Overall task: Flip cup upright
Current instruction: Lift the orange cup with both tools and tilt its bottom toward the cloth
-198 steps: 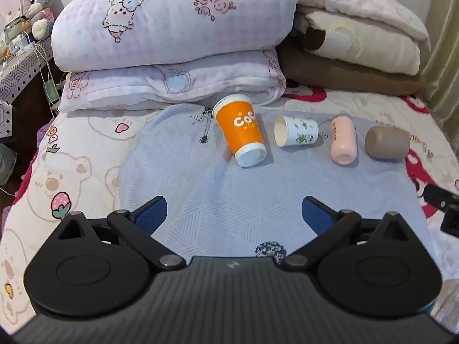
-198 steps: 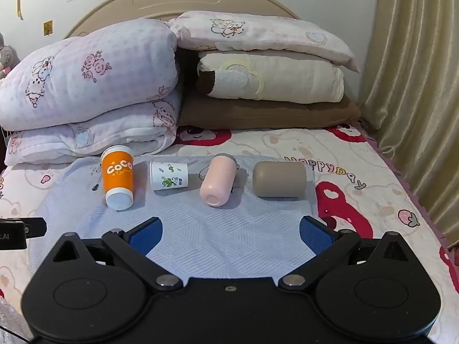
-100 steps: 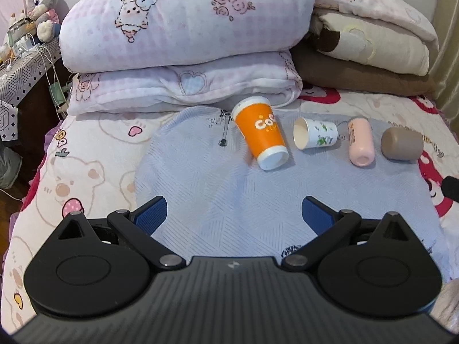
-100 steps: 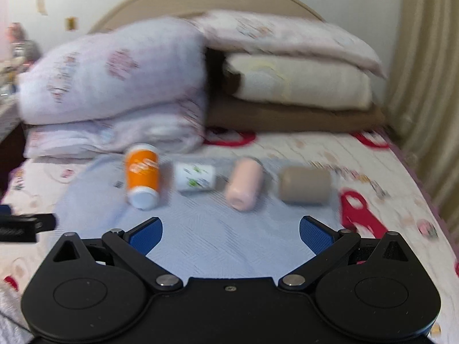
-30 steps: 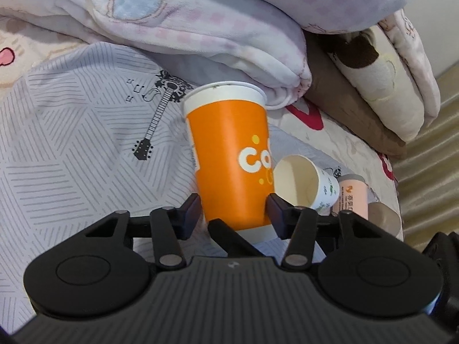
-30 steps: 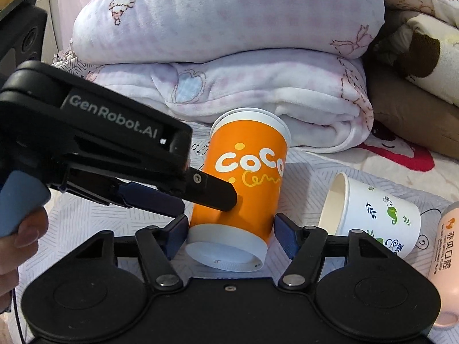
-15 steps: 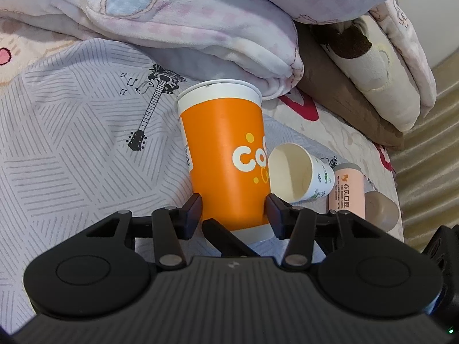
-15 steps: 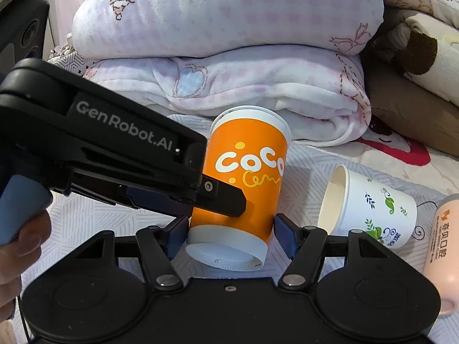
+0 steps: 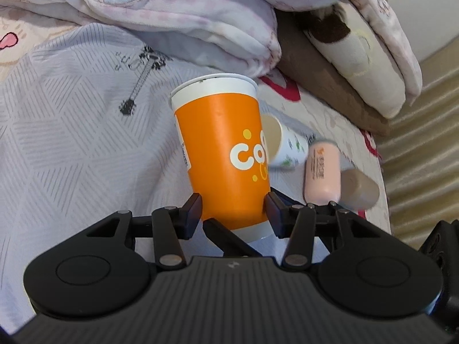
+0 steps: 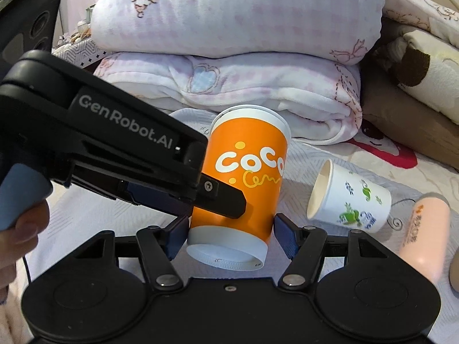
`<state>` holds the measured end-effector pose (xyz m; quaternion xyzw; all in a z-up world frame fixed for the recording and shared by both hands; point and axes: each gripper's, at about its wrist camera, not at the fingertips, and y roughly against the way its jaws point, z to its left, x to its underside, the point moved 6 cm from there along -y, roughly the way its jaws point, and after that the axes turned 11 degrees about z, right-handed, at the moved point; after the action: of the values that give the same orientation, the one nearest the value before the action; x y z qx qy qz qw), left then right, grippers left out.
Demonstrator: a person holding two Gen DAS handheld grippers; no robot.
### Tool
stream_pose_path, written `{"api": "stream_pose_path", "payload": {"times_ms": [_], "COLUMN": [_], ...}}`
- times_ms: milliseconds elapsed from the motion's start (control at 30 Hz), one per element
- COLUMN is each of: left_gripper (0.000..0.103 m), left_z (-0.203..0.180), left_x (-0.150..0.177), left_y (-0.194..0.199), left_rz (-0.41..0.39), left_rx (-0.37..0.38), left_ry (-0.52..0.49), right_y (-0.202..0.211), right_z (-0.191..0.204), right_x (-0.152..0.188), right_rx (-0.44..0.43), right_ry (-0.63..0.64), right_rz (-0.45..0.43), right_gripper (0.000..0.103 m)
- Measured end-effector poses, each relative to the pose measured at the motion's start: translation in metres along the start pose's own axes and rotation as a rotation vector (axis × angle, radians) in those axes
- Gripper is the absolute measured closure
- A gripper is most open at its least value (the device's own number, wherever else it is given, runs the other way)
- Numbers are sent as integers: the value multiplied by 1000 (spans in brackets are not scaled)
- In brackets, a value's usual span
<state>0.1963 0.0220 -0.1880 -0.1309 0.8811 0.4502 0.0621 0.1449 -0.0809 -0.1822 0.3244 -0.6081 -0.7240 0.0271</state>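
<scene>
On the grey-lilac patterned cloth (image 9: 71, 132) spread over the bed, the orange cup (image 9: 223, 154) lies with its base toward both cameras and its rim pointing at the folded pink blankets (image 10: 243, 57). Both grippers hold it low down: the left gripper (image 9: 233, 210) has its jaws pinching the orange wall just above the white base band, and the right gripper (image 10: 231, 233) has its jaws pressed against that base band from either side. It is a thin paper cup, so I judge it light, easily dented and a little slick — a gentle squeeze near the stiffer base ring is the safe hold, not the soft mid-wall. Beside it lie a small white cup with green prints (image 10: 351, 200), mouth toward the orange one, a pink bottle (image 10: 424, 229) and, in the left view, a brown cylinder (image 9: 360, 189).

Compared with half a second ago, the grip is the same on both sides, but the cup's rim sits higher in the left view and the neighbours are blurred — the lift and tilt toward upright seems under way. Several seconds back both pairs of jaws were spread wide, well apart from the cup.
</scene>
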Motion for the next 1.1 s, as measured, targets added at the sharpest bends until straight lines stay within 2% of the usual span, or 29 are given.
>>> {"api": "stream_pose_path", "payload": {"times_ms": [200,367,500,633,867,1033,1100], "left_gripper": [56,56,56,56,56,57,56], "left_z": [-10,-25,-35,-48,-65,-65,-66], "left_x": [25,41,58,78,89,88,87], "left_y": [9,11,2,-15,-25,-34,-34], "left_rz": [82,129,203,282,270,291,290], "left_rx": [35,58,95,113,64,123,126], "left_ry": [16,-4,-4,-33,-129,-115,-129], "right_y": [24,44,60,73,73,71,69], "right_z": [8,13,10,-2,-13,-21,-25], "right_x": [24,40,60,89,105,112,112], "right_rx": [-13,23,47,32,48,60,55], "right_ry": [-2,-20,-44,-121,-178,-221,-249], "right_rz": [3,5,36,69,117,148,165], "right_gripper": [33,33,33,33,33,33,33]}}
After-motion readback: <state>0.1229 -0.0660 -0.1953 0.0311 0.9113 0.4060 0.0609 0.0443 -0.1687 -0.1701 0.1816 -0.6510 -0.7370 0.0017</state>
